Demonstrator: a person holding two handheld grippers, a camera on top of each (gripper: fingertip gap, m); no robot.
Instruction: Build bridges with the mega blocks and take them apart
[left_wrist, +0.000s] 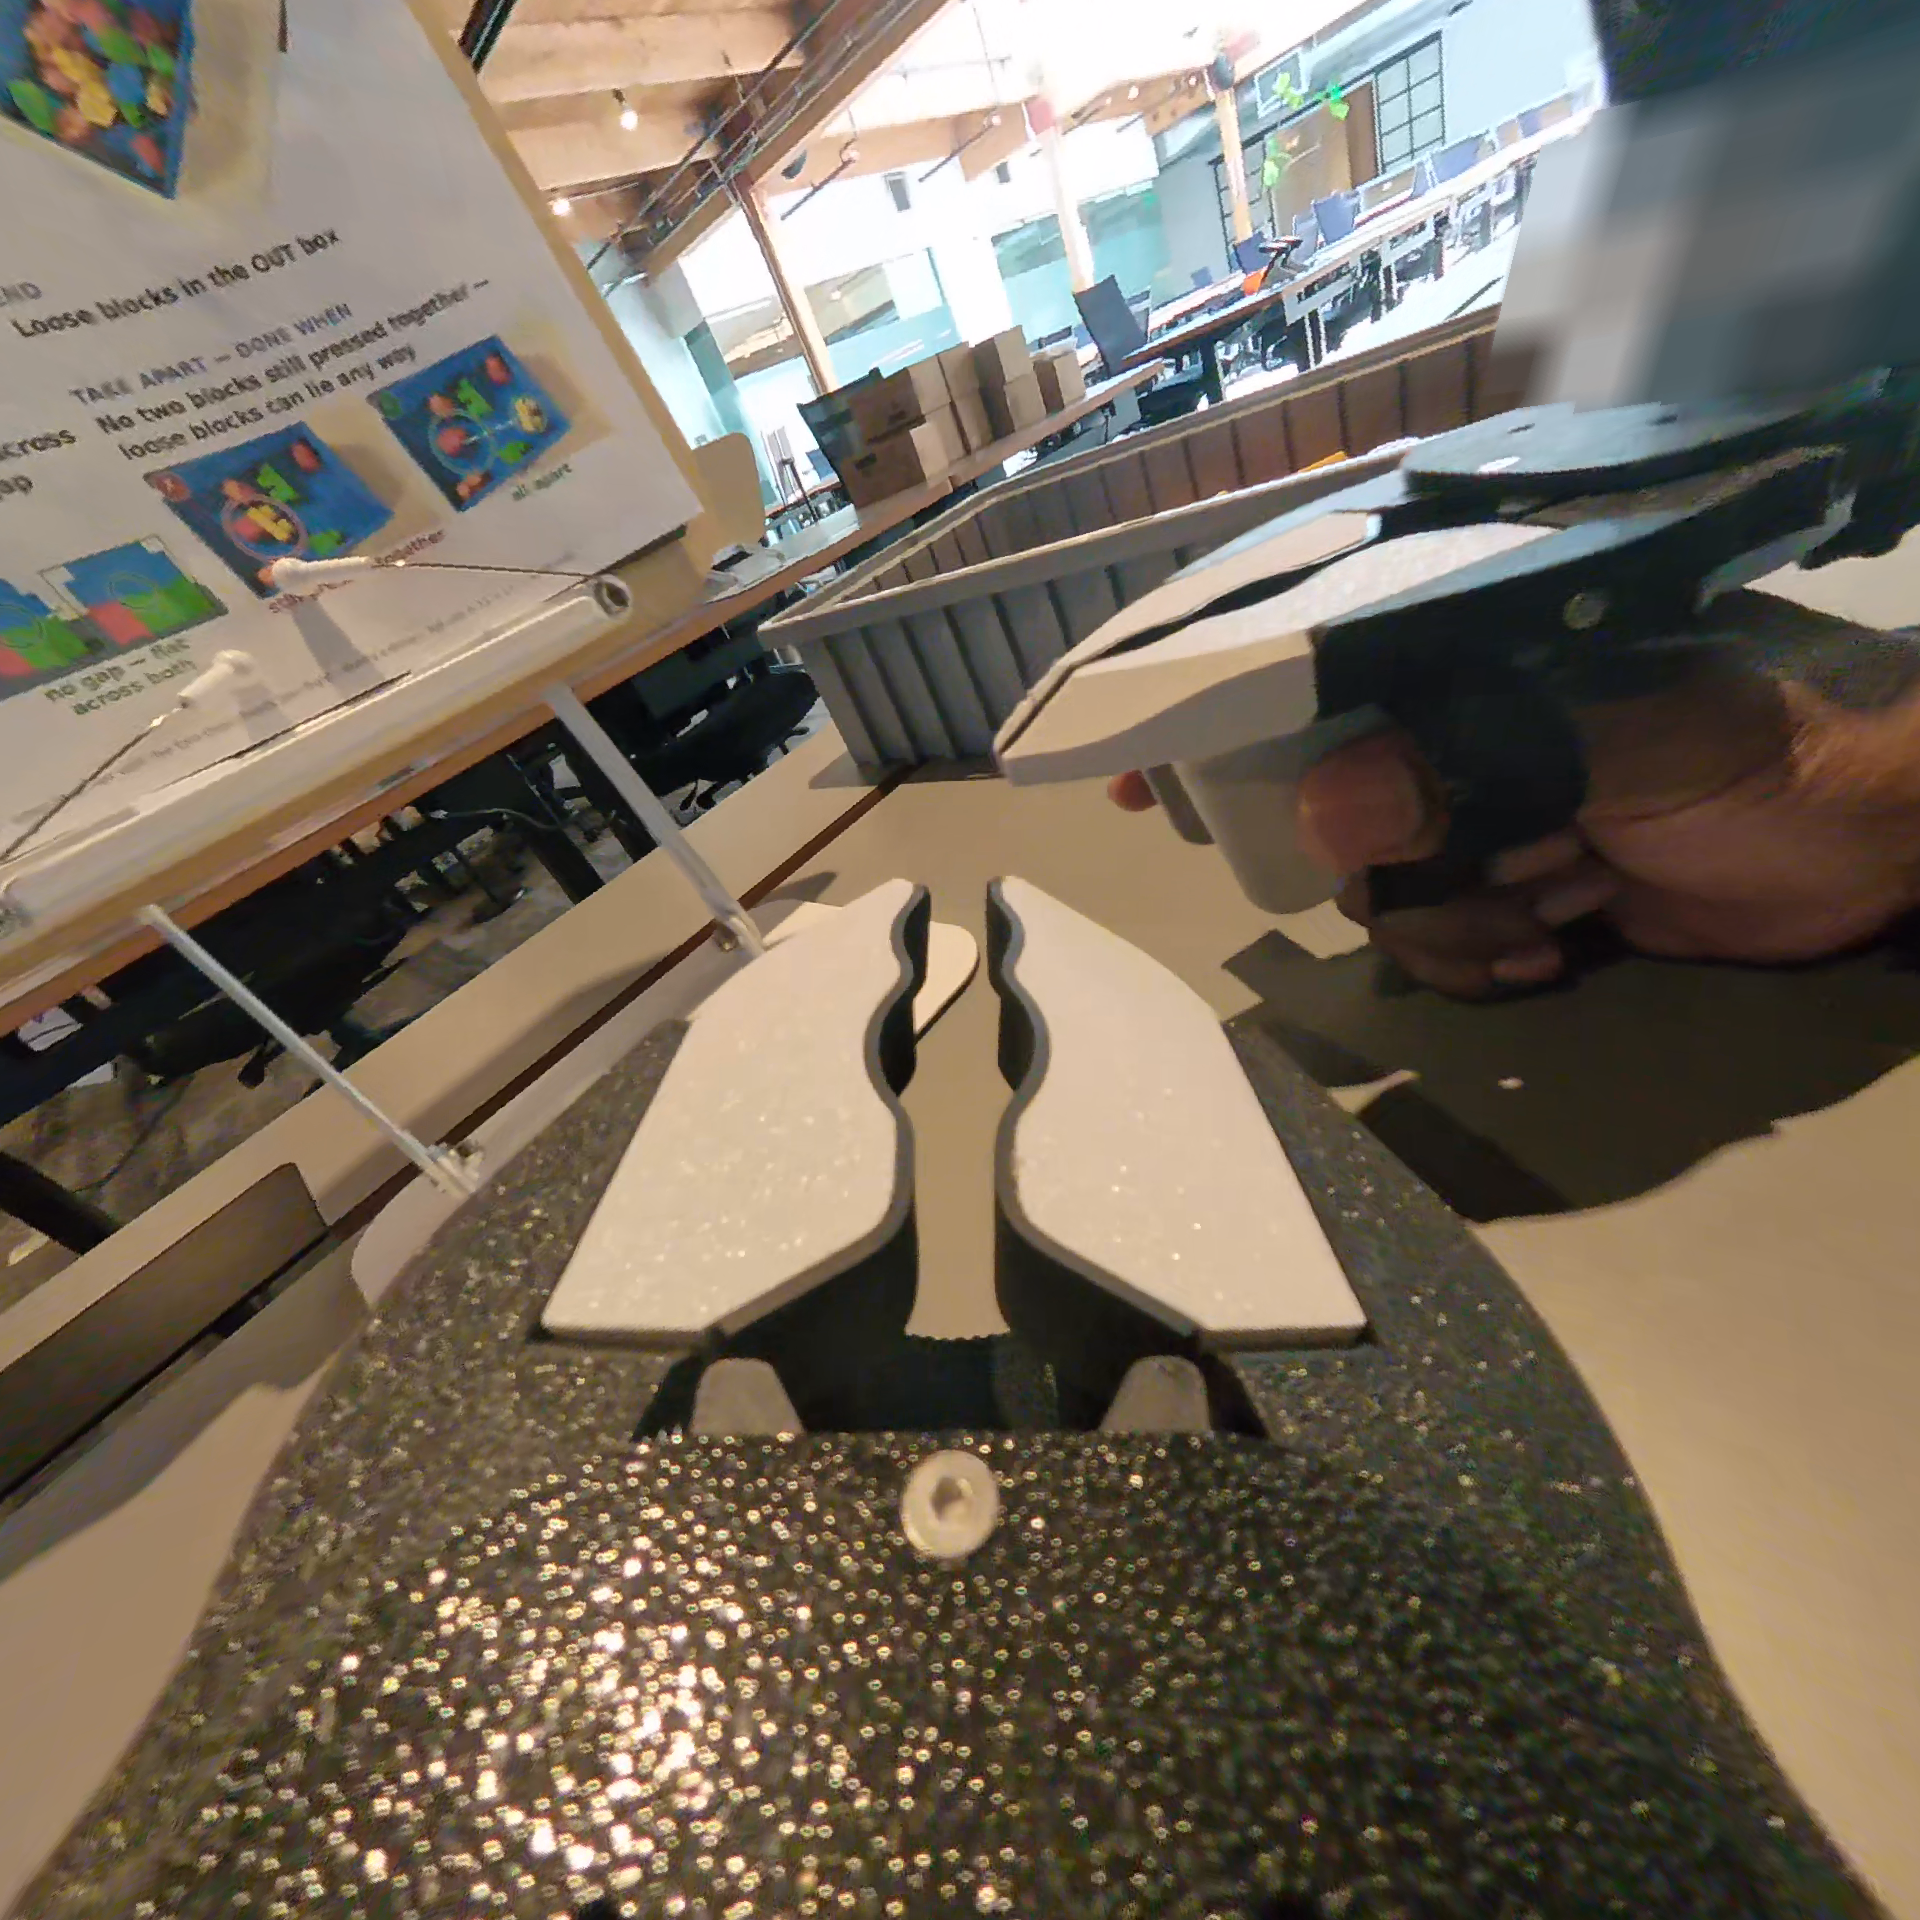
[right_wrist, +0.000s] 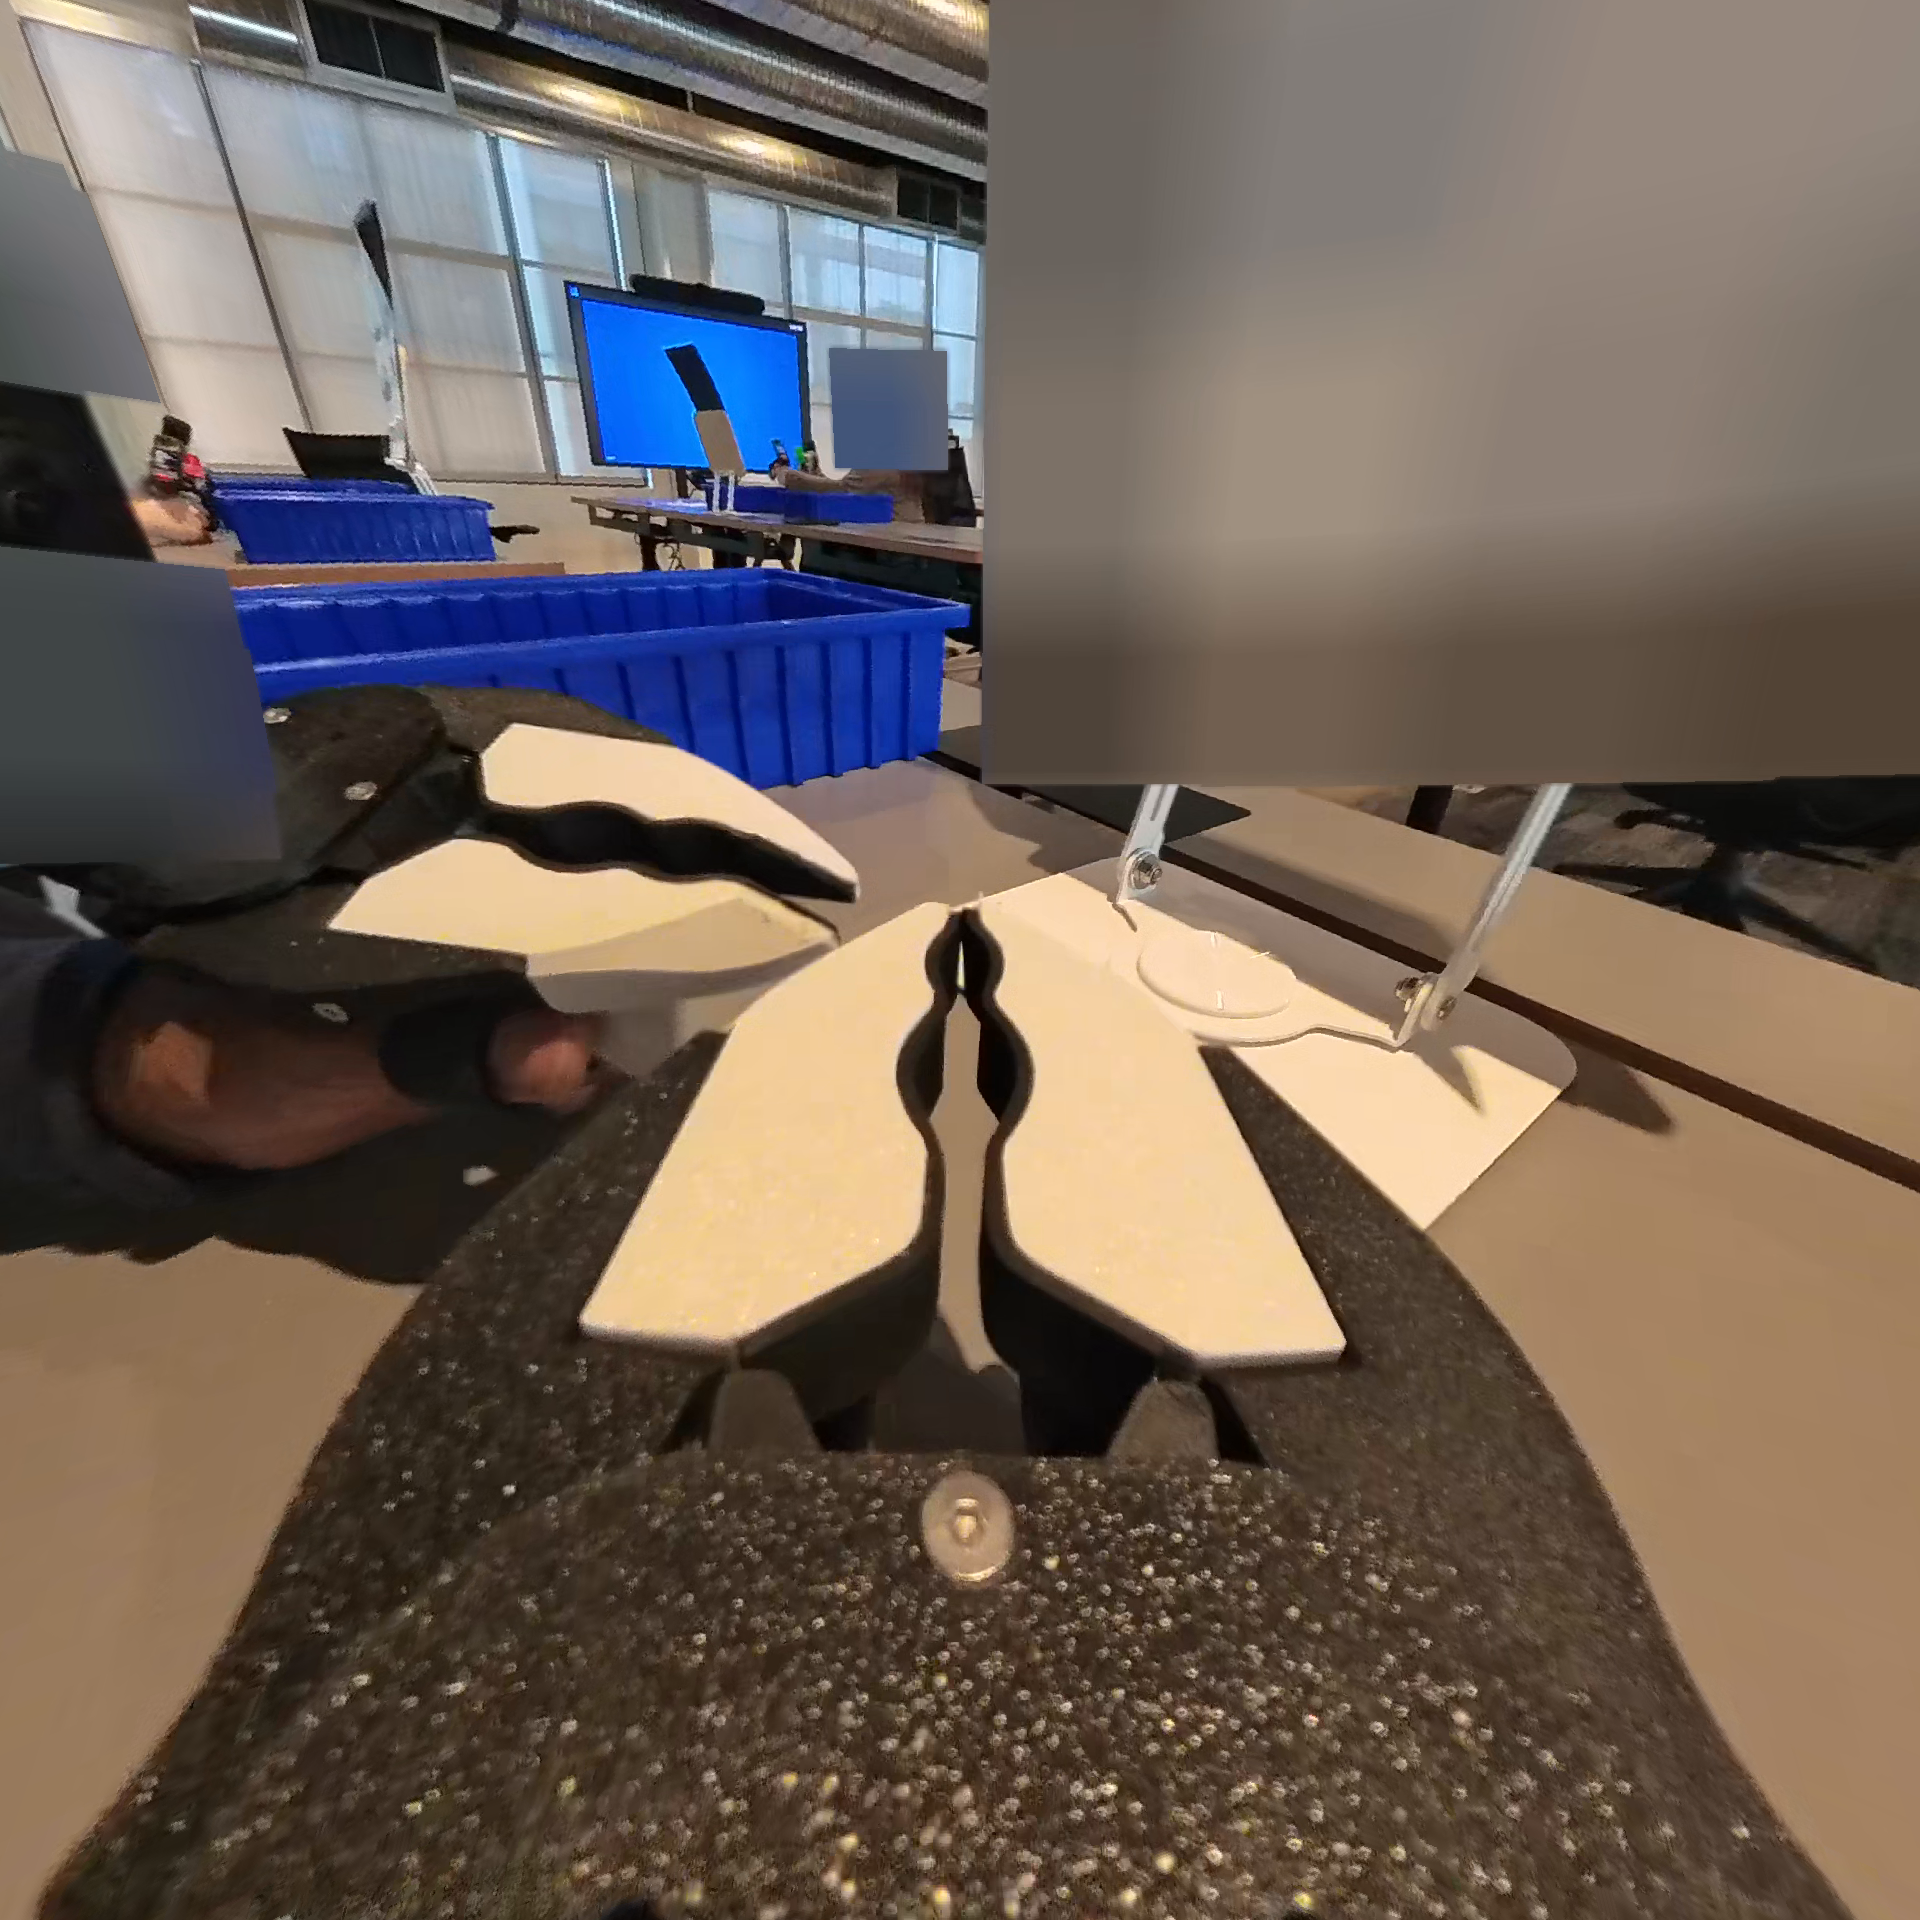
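No mega blocks show in either view. My left gripper (left_wrist: 956, 894) is low over the beige table (left_wrist: 1610, 1403); its white fingers stand a narrow gap apart with nothing between them. It also shows in the right wrist view (right_wrist: 836, 909), held in a hand at the left. My right gripper (right_wrist: 958, 914) has its fingertips touching and holds nothing. It also shows in the left wrist view (left_wrist: 1023, 743), held in a hand at the right, higher than the left one. The two grippers are close together and point toward each other's side.
An instruction sheet on a wire stand (left_wrist: 291, 343) rises at the left of the left wrist view; its white base plate (right_wrist: 1382, 1101) lies ahead of my right gripper. A grey bin (left_wrist: 935, 644) stands behind. A blue bin (right_wrist: 623, 655) stands at the table's far side. Left and right tips are no more than a few centimetres apart.
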